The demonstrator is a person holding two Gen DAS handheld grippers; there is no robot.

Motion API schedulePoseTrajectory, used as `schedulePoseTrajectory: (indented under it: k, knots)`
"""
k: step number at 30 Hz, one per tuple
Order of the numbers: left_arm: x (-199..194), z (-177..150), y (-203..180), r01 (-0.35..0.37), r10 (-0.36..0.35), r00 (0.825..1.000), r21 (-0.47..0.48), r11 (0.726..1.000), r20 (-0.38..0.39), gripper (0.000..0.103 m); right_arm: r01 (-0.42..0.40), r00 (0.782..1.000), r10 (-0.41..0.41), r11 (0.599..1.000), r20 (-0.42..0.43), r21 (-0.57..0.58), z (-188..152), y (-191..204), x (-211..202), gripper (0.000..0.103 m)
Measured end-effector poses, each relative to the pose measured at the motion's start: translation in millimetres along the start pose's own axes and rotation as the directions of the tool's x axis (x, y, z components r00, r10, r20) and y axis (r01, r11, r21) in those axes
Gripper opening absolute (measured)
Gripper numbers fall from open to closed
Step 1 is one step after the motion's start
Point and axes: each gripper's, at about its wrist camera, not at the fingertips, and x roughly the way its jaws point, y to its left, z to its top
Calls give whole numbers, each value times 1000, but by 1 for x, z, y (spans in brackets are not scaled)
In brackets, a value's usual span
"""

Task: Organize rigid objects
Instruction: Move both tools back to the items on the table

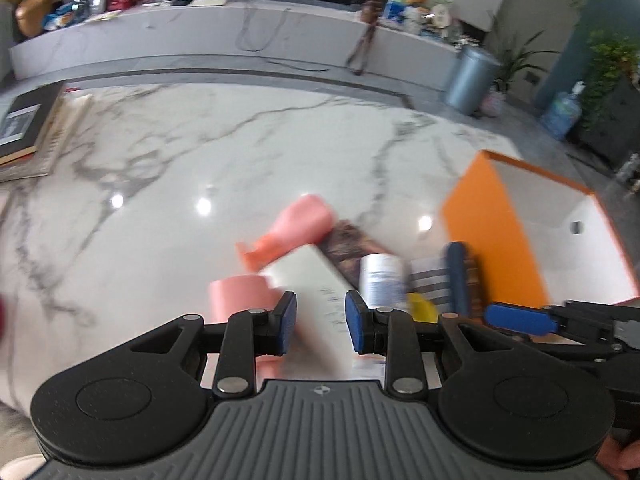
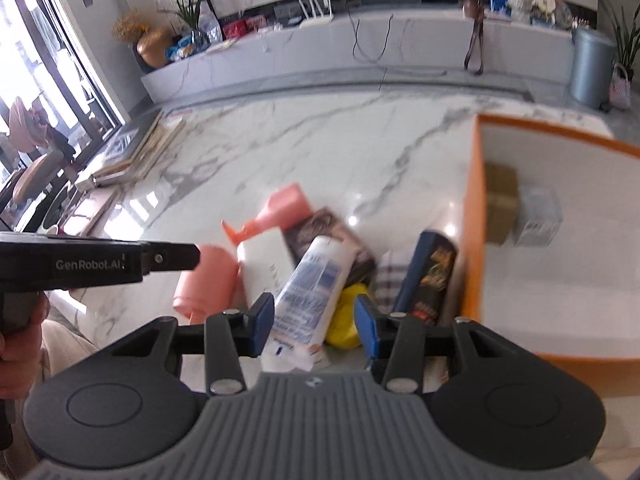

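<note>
A pile lies on the marble table [image 1: 200, 152] beside an open orange box [image 2: 474, 220]: a pink bottle [image 2: 204, 280], a pink sprayer [image 2: 280, 208], a white carton [image 2: 266, 268], a white-and-blue tube [image 2: 316, 280], a yellow item [image 2: 346, 320] and a dark blue packet [image 2: 432, 272]. My right gripper [image 2: 314, 324] hovers open over the tube and the yellow item. My left gripper [image 1: 320, 322] hangs above the white carton [image 1: 312, 280] with its jaws a narrow gap apart and gripping nothing. From the right wrist it [image 2: 192, 258] shows over the pink bottle.
The orange box holds a brown carton [image 2: 500, 204] and a pale carton [image 2: 538, 216]. A stack of books [image 1: 28, 132] lies at the table's far left. A grey bin [image 1: 470, 76] stands on the floor beyond the table. Bare marble stretches behind the pile.
</note>
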Motion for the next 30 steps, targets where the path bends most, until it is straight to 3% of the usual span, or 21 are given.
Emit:
schedulePoseTrajectory:
  k: [3,5,11,19,30]
  knots:
    - [7,-5,14,-63,63,998,-7,998,-18,41,7,1000,-8,1000,-27,-23,0,9,14,45]
    - [15,-6,22,-80,79,996,-22,997,-42,50,1,999,-3,999,-46,-43,1,13,21,45]
    - [35,-9,34,-114,111,991,-30,993,-77,62,41,996,-47,996,-78,-80,13,20,44,45]
    - [55,-9,42,-88,80,990,-64,994,-114,62,79,989,-87,995,-120,-67,16,15,67,46]
    - [71,-5,48,-94,82,984,-71,993,-156,61,94,987,-115,978,-109,-184,41,35,92,46]
